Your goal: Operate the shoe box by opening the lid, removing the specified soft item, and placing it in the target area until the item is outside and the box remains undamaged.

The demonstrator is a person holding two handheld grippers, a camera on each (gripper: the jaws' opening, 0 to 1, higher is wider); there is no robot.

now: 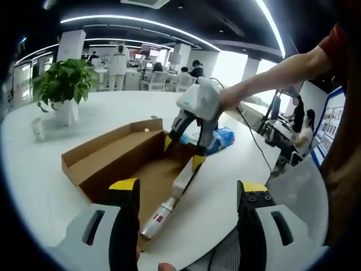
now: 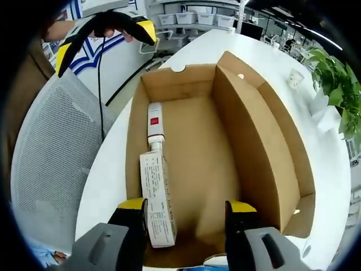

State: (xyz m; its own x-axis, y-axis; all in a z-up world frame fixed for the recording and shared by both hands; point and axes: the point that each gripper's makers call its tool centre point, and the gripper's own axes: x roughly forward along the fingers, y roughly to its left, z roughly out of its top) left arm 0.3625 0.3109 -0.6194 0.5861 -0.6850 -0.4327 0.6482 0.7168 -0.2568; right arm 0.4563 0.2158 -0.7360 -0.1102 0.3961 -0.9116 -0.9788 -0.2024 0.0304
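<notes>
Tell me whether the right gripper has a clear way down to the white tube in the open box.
Probably yes: the right gripper, jaws open, hangs over the white tube in the box; lid open, nothing between.

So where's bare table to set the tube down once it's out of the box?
Bare tabletop lies between the open box and the potted plant. The box's far end is crowded: a blue packet sits there, under the right gripper. The tube still lies along the box wall.
</notes>
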